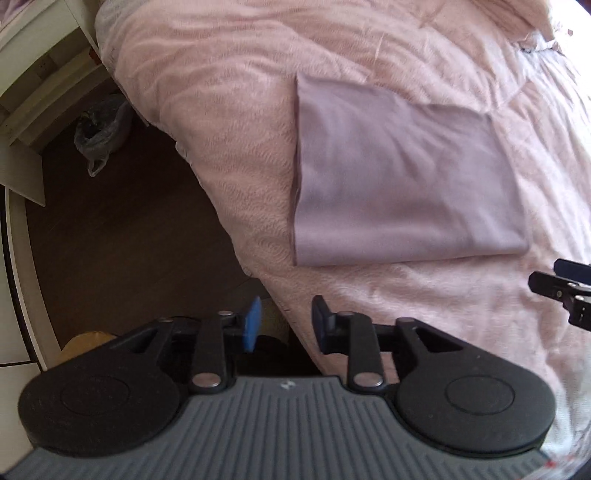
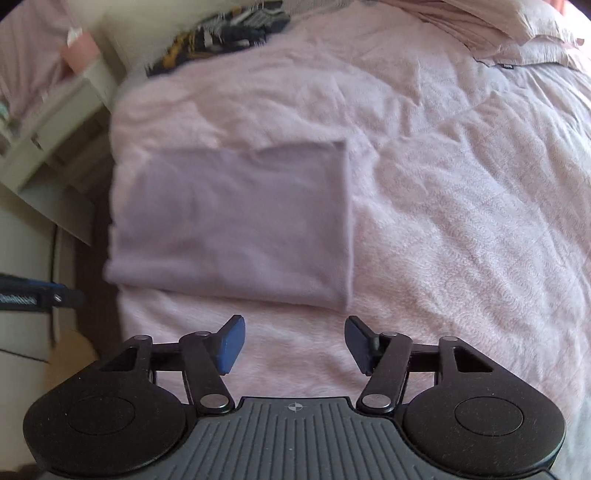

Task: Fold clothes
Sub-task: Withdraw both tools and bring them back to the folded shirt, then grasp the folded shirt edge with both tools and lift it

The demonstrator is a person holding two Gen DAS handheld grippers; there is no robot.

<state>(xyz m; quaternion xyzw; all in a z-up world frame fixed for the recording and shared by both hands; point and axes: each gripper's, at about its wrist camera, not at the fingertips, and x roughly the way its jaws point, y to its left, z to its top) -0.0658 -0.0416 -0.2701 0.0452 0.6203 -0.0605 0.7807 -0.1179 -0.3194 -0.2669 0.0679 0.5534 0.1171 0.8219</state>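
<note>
A lilac garment (image 1: 402,181) lies folded into a flat rectangle on the pink bedspread (image 1: 229,96), near the bed's corner. The right wrist view has the same folded garment (image 2: 236,221) ahead and a little left. My left gripper (image 1: 286,326) hovers over the bed's near edge, short of the garment, open and empty. My right gripper (image 2: 293,345) stands open above the bedspread (image 2: 461,221) just before the garment's near edge, holding nothing. The right gripper's tip (image 1: 561,291) pokes in at the right edge of the left wrist view.
Dark floor (image 1: 122,229) runs left of the bed, with a plastic bag (image 1: 99,133) and white furniture (image 1: 33,96) beside it. Patterned dark cloth (image 2: 221,33) lies at the bed's far end. Pink pillows or bedding (image 2: 509,33) pile up at far right.
</note>
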